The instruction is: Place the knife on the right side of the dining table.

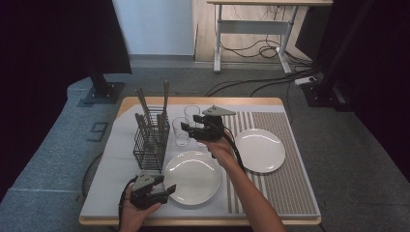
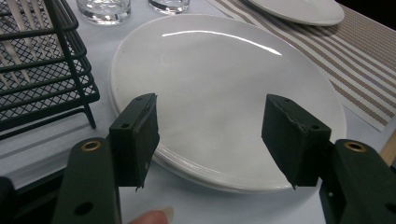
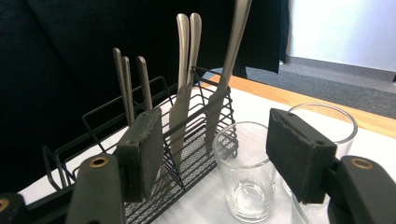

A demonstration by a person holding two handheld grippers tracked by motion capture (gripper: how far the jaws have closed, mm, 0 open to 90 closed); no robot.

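My left gripper rests open at the table's near left edge, its jaws pointing at a white plate. In the left gripper view the open gripper frames that plate, with nothing between the jaws. My right gripper hovers open above the table's middle, facing a clear glass and the black wire cutlery basket. The right gripper view shows the open gripper with the near glass ahead, a second glass partly behind its right jaw, and metal cutlery standing in the basket.
A second white plate lies on the striped placemat at the right. Another glass stands behind the first. The table is a wooden-edged top under a white sheet. A desk and cables stand on the floor beyond.
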